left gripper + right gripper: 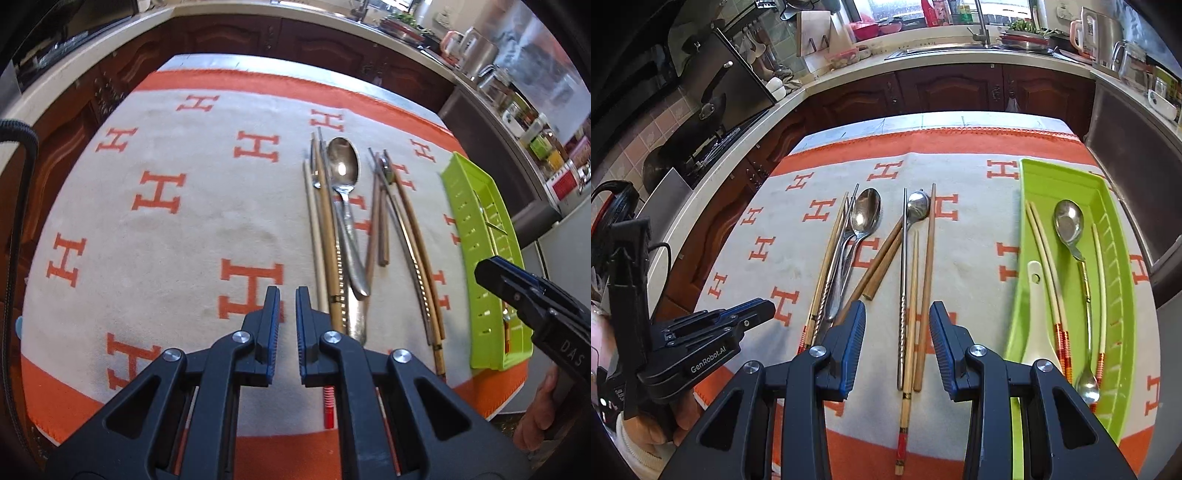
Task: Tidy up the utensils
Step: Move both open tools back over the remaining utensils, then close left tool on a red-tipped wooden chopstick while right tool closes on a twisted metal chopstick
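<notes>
Loose utensils lie on a white cloth [971,266] with orange H marks: a large steel spoon [866,210] [343,162], a smaller spoon [918,208], and several wooden and metal chopsticks [925,280] [325,229]. On the right, a green tray [1063,170] [465,192] holds a white ceramic spoon [1036,314], a metal spoon [1069,221] and pale chopsticks [1045,251]. My right gripper [897,332] hovers open above a group of chopsticks, gripping nothing. My left gripper [287,314] is shut and empty, just left of the spoon pile.
A kitchen counter with a sink [960,51], a stove [713,122] and a kettle [1104,37] wraps around the table. Dark cabinet doors [945,92] stand behind it. A person's hands [683,417] [535,417] hold the grippers at the near edge.
</notes>
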### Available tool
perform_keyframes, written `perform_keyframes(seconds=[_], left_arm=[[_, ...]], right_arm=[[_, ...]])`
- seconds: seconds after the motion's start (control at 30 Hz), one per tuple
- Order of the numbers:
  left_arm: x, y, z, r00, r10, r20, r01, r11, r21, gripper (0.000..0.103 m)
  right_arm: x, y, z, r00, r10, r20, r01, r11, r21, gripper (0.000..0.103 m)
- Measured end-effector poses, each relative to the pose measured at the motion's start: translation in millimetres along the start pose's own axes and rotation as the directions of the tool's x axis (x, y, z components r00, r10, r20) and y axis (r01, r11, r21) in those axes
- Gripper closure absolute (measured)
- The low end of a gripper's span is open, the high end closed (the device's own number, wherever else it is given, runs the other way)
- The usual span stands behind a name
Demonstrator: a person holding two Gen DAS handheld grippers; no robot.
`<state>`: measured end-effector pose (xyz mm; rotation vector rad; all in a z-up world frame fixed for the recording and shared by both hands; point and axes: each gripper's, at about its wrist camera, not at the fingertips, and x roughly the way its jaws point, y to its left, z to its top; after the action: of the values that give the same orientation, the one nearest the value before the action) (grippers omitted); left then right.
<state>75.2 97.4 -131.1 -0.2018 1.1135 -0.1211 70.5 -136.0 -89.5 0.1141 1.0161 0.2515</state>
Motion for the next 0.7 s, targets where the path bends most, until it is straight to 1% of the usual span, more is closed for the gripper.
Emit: perform_keyframes(seconds=[0.13,0.2,0.3,0.4,0.5,0.7], left_arm=[[14,7,5,0.999,-0.032,-0.017,0.032,0.999,-0.022,0.098],[19,6,8,0.998,-0.064,-0.023,0.063,0.998,-0.026,0.098],[27,3,13,0.991,-0.132,-0.032,0.131,0.991,-0.023,0.098],[33,-6,17,0.984,-0.173,-0.037,0.173,0.985,-0.006,0.098],[40,-14,22,0.979,-0.198,-0.044,0.198,0.980,0.008,0.098],[55,-21,31,0.977,-0.207,-0.054,0.207,0.978,0.003,0.098]], right_arm=[[23,0,10,0.999,-0.001,-0.037,0.001,1.000,0.011,0.067],[33,-1,13,0.999,-0.001,-0.052,0.001,1.000,0.014,0.067],[45,1,15,0.998,0.002,-0.068,-0.001,1.000,0.007,0.067],[55,5,16,0.997,0.007,-0.080,-0.008,1.000,-0.007,0.067],[64,6,17,0.996,0.012,-0.093,-0.013,1.000,-0.012,0.067],[76,4,20,0.993,0.023,-0.114,-0.024,1.000,-0.007,0.067]])
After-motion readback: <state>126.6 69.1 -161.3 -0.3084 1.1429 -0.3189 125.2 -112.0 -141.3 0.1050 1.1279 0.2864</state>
